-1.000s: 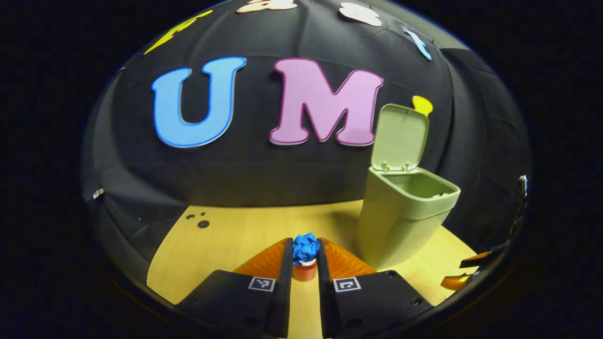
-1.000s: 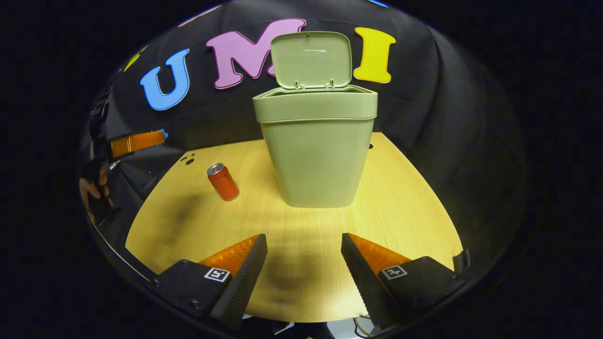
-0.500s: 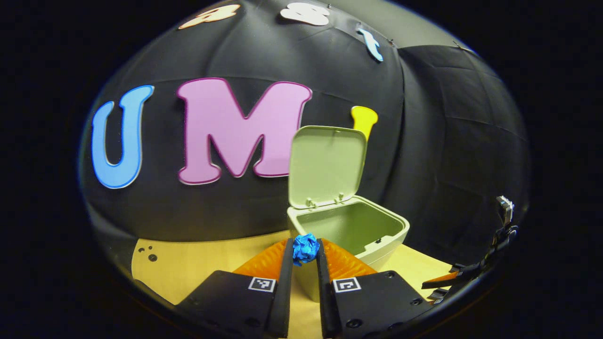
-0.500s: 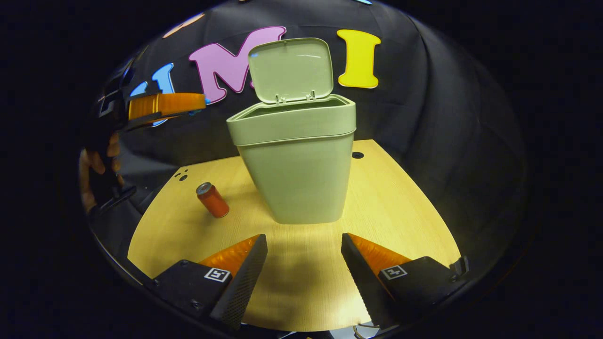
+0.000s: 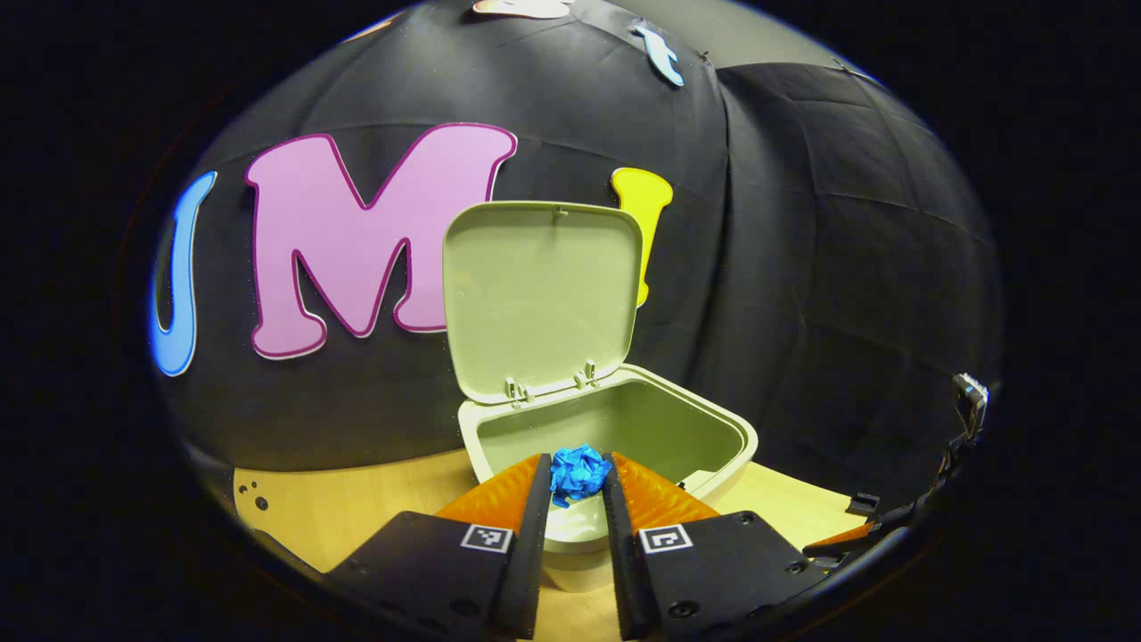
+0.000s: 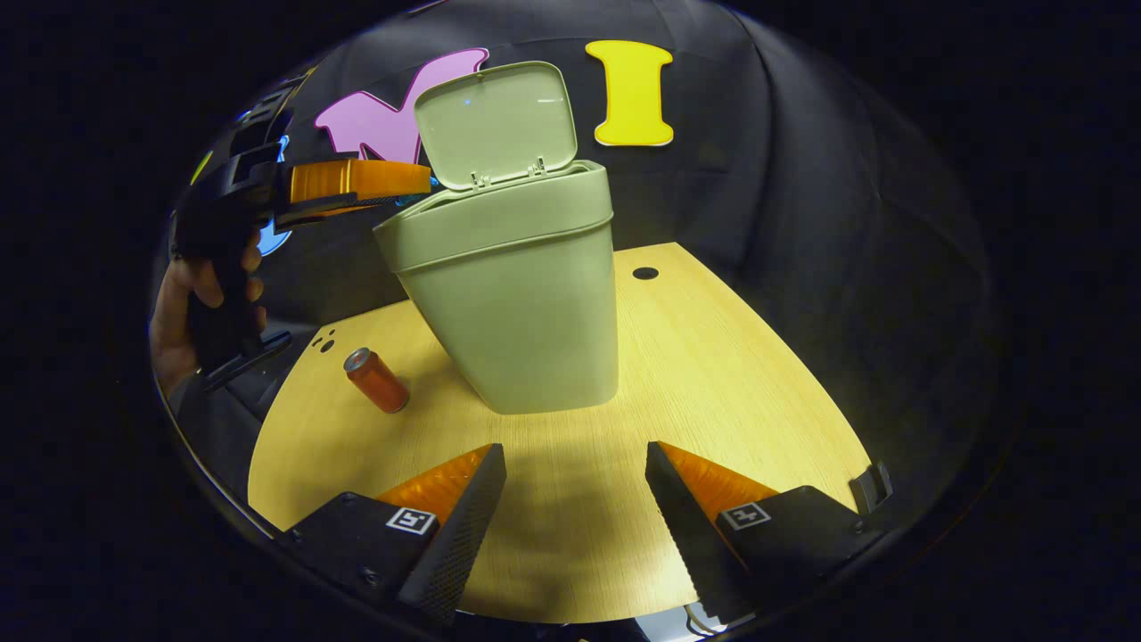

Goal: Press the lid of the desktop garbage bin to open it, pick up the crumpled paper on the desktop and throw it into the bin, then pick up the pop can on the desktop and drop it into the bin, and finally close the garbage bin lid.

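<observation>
While pinched in the left gripper (image 5: 575,486), crumpled paper (image 5: 578,473) hangs above the open bin (image 5: 615,428).

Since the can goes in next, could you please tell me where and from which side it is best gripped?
Grip the can across its round body, midway up, coming from the near table edge with the right gripper, whose fingers are open. It stands tilted in this view, clear of the bin, so both sides are free.

Light wood tabletop (image 6: 713,374) w/ round cable hole (image 6: 644,273), black cloth booth wall (image 5: 847,267) behind
</observation>
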